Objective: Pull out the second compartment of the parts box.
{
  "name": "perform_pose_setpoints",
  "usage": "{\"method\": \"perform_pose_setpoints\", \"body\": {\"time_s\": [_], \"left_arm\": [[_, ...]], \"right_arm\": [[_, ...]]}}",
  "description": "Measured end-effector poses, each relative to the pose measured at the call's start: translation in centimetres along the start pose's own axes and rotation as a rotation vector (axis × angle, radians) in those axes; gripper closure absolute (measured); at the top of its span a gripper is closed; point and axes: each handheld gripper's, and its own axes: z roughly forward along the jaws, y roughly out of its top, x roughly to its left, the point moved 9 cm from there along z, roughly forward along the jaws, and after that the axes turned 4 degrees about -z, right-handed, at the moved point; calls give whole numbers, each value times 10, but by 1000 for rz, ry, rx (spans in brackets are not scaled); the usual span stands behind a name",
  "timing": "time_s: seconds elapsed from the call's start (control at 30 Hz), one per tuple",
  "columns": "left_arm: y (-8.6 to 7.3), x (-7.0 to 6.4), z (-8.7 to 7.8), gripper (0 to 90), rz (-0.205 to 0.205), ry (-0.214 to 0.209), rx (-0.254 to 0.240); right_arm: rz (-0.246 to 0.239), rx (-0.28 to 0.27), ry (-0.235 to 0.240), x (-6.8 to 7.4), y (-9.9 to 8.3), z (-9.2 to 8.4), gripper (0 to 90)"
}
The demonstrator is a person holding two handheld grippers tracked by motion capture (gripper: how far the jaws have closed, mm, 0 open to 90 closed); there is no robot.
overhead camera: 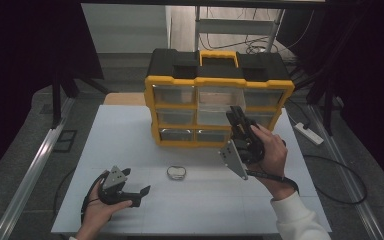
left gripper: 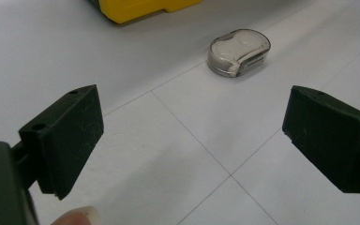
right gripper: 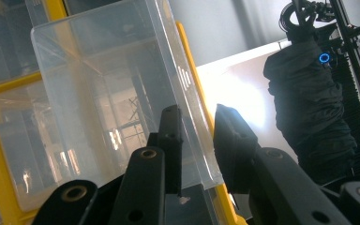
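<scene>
High view, table: a white table (overhead camera: 130, 130) carries a yellow-and-black drawer cabinet (overhead camera: 219, 97) at its far side, clear drawers facing the person.
High view, right gripper: the right gripper (overhead camera: 234, 116) is raised to the cabinet's middle row, tips at the front of a clear drawer (overhead camera: 215, 116) (the contact itself is too small to read here).
High view, left gripper: the left gripper (overhead camera: 142, 195) rests low near the table's near left edge, pointing right.
High view, small case: a small clear case (overhead camera: 176, 172) lies on the bare table between the two hands, apart from both.

Left gripper view, jaws: spread wide and released, nothing between them.
Left gripper view, small case: the rounded case (left gripper: 239, 51), with something white inside, lies ahead of the jaws, just short of the cabinet's yellow foot (left gripper: 143, 8).
Left gripper view, thumb: a fingertip (left gripper: 77, 217) shows at the bottom edge.

Right gripper view, jaws: narrowly set around the drawer's side wall (right gripper: 192, 108), one jaw inside, one outside (grasping it, as far as can be told).
Right gripper view, drawer: the clear drawer stands pulled out from the yellow frame (right gripper: 0, 154).
</scene>
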Motion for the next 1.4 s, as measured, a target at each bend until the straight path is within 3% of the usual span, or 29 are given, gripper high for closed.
{"method": "perform_pose_setpoints", "body": {"time_s": [1.3, 1.4], "left_arm": [[0, 0, 0, 64, 1, 2, 0], [0, 0, 0, 64, -1, 4, -1]], "right_arm": [[-5, -18, 9, 1, 4, -13, 725], [-23, -16, 13, 4, 5, -14, 724]]}}
